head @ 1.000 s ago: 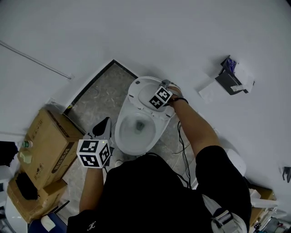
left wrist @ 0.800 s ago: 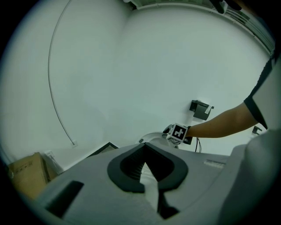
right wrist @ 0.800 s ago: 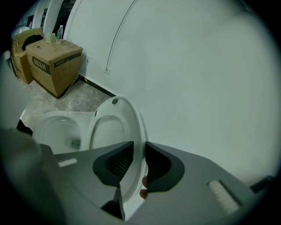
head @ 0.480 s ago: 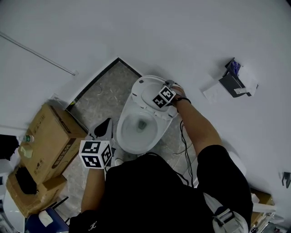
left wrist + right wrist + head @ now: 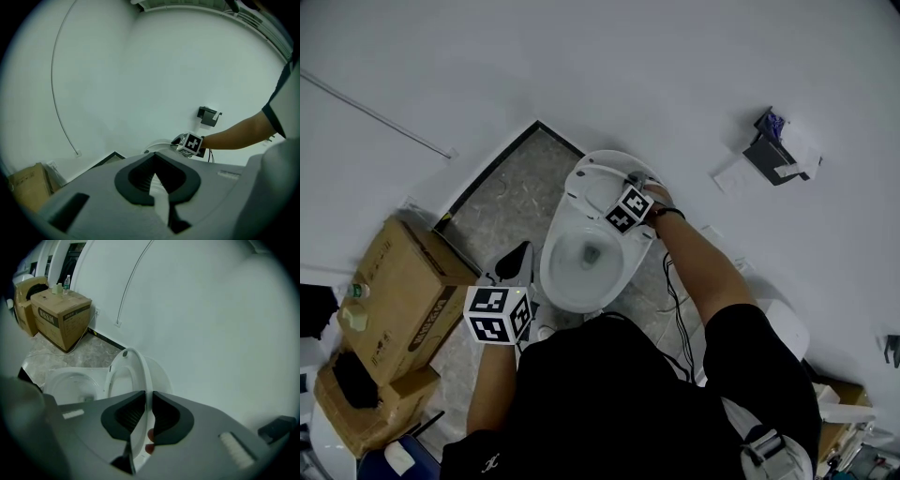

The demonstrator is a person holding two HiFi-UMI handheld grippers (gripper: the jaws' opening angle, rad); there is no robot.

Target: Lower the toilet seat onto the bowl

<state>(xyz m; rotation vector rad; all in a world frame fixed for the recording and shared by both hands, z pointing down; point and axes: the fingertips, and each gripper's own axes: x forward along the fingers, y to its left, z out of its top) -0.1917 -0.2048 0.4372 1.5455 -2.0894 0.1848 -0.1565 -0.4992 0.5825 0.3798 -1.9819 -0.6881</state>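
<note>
The white toilet stands at the middle of the head view, its bowl [image 5: 555, 281] open and the seat [image 5: 592, 187] raised toward the wall. My right gripper [image 5: 632, 180] is at the seat's upper edge. In the right gripper view its jaws [image 5: 148, 399] have just been closing, and the pads now press on the seat's rim [image 5: 138, 369]. The seat leans a little forward of the lid [image 5: 163, 375]. The bowl [image 5: 70, 383] lies to the left. My left gripper [image 5: 516, 259] hangs left of the bowl, open [image 5: 157, 169] and holding nothing.
Cardboard boxes [image 5: 398, 291] [image 5: 61, 317] stand left of the toilet, one with a bottle [image 5: 68, 283] on top. A paper holder [image 5: 773, 159] [image 5: 208, 115] is fixed to the white wall at the right. Black cables [image 5: 675, 300] run over the floor beside the toilet.
My right gripper has shifted a little toward the bowl, taking the seat's rim with it. The left gripper has stayed about where it was.
</note>
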